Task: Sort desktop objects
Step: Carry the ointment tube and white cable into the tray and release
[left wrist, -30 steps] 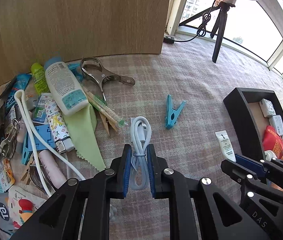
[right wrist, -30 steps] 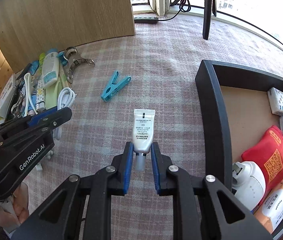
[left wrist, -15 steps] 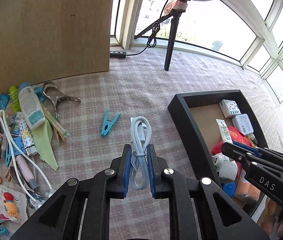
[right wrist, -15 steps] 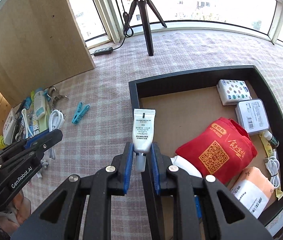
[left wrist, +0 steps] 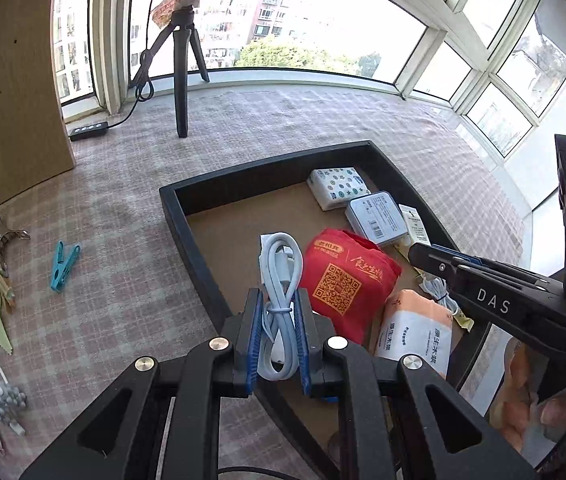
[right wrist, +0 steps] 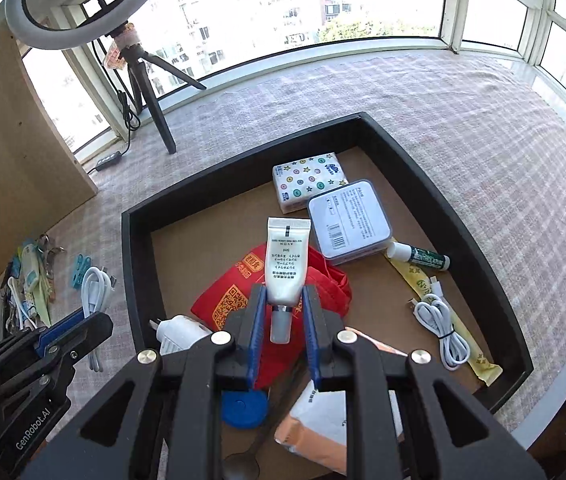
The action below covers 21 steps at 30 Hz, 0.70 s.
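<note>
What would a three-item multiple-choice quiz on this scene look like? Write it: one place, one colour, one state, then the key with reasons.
1. Where does the blue clothespin lie?
A. in the tray
B. on the checked cloth left of the tray
C. in a gripper

2. What colour is the bag in the black tray?
A. red
B. green
C. white

3. What is the right gripper doing?
A. standing open, empty
B. shut on a white tube
C. shut on a cable

Key: B, it rests on the cloth outside the tray wall; A, red with a printed code; B, its pads clamp the tube's cap end.
</note>
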{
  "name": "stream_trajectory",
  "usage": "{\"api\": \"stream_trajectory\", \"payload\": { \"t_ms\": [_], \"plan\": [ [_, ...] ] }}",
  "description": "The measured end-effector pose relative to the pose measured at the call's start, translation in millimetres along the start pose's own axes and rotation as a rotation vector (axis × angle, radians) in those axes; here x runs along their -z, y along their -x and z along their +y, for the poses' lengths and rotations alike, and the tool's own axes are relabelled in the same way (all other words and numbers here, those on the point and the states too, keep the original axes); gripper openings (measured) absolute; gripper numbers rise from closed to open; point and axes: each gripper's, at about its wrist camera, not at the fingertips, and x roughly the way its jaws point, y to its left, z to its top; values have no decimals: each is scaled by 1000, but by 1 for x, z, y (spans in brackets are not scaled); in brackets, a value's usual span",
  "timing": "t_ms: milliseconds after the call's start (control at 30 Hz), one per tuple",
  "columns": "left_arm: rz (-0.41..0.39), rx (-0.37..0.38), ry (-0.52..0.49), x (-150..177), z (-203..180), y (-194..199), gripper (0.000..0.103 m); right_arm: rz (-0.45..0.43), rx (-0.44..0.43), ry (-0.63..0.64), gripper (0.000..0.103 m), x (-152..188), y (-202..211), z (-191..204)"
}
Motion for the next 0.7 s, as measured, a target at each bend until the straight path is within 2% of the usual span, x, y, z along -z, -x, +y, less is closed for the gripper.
{"api": "stream_trajectory", "payload": {
  "t_ms": [300, 367, 400, 433, 467, 700],
  "plan": [
    [26, 70, -130, 2, -71, -6, 16, -3, 67, -91, 18, -2, 10, -58],
    [34, 74, -138, 4, -77, -7, 32, -8, 78, -121, 19, -1, 11, -66],
    [29, 72, -129, 5, -77, -6, 48, -4, 88, -129, 25, 0, 11, -69],
    [19, 73, -120, 6, -76, -5, 50, -1, 91, -138, 28, 0, 11, -71],
    [19, 69, -116, 6, -75, -4, 50, -4, 84, -149, 33, 0, 12, -73],
    [7, 22, -84, 7, -52, 3, 48, -9, 65, -116, 34, -1, 13, -59]
  ]
}}
